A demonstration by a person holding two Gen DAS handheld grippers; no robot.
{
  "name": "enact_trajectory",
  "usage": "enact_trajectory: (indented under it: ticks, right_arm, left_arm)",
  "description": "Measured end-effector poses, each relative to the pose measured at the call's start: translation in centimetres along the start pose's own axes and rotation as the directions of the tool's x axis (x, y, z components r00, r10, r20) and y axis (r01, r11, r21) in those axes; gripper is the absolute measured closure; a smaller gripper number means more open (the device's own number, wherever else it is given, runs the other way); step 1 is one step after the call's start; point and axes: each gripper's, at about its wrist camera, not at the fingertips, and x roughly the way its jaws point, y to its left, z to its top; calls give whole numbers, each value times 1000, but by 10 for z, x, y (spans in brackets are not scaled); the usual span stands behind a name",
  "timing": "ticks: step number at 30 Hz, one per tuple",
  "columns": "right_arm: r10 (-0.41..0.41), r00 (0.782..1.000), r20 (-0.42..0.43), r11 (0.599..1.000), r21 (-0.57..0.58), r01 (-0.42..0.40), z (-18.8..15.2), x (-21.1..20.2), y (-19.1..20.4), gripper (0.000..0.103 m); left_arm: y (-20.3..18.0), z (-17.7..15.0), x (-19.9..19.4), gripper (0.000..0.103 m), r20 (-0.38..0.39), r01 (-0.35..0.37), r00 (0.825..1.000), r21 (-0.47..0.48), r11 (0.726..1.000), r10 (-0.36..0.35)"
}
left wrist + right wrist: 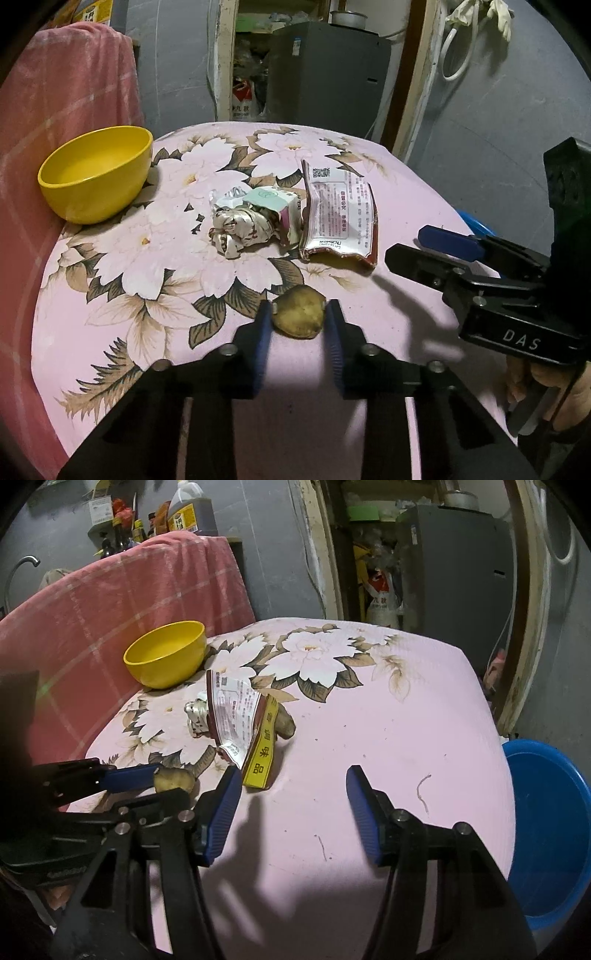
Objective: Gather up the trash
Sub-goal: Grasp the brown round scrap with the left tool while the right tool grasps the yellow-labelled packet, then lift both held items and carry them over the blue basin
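Fingers of the left gripper (298, 320) are clamped on a brownish peel scrap (298, 317) lying near the front edge of the table (369, 295), their blue pads pressing it from both sides. The right gripper (293, 805) has its fingers wide apart with only pink cloth between them, just short of a torn seasoning packet (240, 720). That packet lies mid-table, its long axis running front to back, beside crumpled wrappers (240, 225). A yellow bowl (96, 173) sits by the left edge; whether anything is in it I cannot tell. A blue basin (546, 812) stands below the right edge.
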Motion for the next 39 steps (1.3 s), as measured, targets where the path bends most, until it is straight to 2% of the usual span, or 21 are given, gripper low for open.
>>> enact_trajectory:
  ticks: [5, 14, 16, 18, 23, 27, 32, 39]
  right_arm:
    - [27, 1000, -13, 1000, -1, -27, 2, 4, 5, 22]
    - [47, 996, -73, 997, -53, -51, 14, 24, 24, 29]
    - [58, 994, -92, 997, -47, -62, 16, 29, 26, 32]
    - [60, 993, -98, 997, -48, -64, 16, 31, 28, 45]
    - [55, 995, -85, 996, -63, -61, 12, 27, 31, 48]
    - [64, 997, -38, 996, -62, -66, 8, 14, 29, 48]
    - [65, 996, 66, 997, -46, -63, 5, -14, 24, 50]
    - [59, 980, 190, 998, -40, -52, -1, -50, 19, 50]
  left_arm:
    - [9, 0, -5, 80, 10, 6, 1000, -62, 998, -6]
    - [28, 0, -20, 80, 58, -31, 997, -172, 985, 42]
    - [31, 1, -23, 80, 66, -35, 997, -194, 980, 49]
    - [34, 1, -26, 80, 76, -35, 996, -208, 977, 51]
    - [33, -1, -34, 80, 101, -34, 993, -228, 973, 58]
    - [31, -1, -42, 80, 139, -27, 988, -226, 974, 59]
    - [18, 1, -52, 80, 189, -25, 980, -204, 979, 65]
    - [-4, 10, -65, 80, 246, -9, 968, -172, 985, 52]
